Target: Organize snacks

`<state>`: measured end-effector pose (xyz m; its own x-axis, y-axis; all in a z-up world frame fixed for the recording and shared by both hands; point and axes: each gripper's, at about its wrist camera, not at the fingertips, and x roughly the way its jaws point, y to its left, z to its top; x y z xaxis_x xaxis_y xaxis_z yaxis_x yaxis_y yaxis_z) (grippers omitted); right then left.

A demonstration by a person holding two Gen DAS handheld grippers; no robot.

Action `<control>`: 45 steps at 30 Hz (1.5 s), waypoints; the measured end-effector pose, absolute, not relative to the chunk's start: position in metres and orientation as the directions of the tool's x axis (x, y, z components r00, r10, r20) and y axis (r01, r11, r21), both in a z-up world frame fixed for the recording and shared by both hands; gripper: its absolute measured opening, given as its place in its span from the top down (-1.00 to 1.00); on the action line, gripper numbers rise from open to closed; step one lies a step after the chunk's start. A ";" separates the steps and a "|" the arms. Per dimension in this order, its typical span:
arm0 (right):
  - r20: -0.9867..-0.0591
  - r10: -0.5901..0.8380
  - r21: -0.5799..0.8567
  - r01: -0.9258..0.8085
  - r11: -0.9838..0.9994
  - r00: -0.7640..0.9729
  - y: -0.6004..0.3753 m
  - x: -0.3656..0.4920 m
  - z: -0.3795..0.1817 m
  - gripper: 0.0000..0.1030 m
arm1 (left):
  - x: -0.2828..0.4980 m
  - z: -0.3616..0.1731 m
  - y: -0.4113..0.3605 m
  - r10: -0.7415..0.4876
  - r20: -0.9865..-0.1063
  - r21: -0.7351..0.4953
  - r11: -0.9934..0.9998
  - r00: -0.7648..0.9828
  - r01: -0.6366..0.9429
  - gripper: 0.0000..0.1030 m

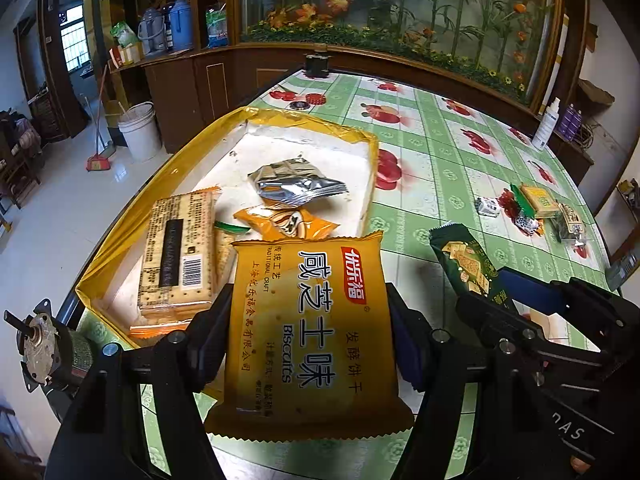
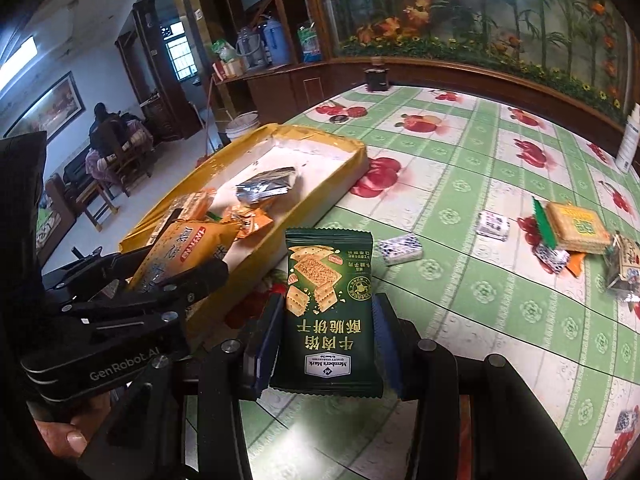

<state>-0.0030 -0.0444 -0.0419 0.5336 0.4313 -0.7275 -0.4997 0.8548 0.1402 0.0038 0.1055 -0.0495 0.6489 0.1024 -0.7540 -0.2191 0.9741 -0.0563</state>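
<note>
My left gripper (image 1: 310,320) is shut on a large orange biscuit packet (image 1: 312,332), held just short of the yellow-rimmed box (image 1: 120,220). My right gripper (image 2: 326,332) is shut on a dark green cracker packet (image 2: 330,312); the same green cracker packet (image 1: 468,268) shows at the right of the left wrist view. Inside the box lie a long cracker pack (image 1: 176,256), a silver pouch (image 1: 296,184) and a small orange packet (image 1: 288,224). The left gripper (image 2: 176,276) with its orange biscuit packet (image 2: 180,256) appears at the left of the right wrist view.
Loose snacks lie on the green fruit-print tablecloth (image 2: 460,280) to the right: a biscuit pack (image 2: 576,228), small white-and-blue packets (image 2: 400,250) and others. A black jar (image 2: 376,74) stands at the far edge, a white bottle (image 2: 628,140) at right. A person sits far left.
</note>
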 end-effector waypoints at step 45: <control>-0.697 0.566 0.306 -0.530 0.791 0.441 0.057 0.119 -0.047 0.05 | 0.035 -0.055 0.165 0.178 -0.789 -0.032 0.944 0.588 -0.329 -0.44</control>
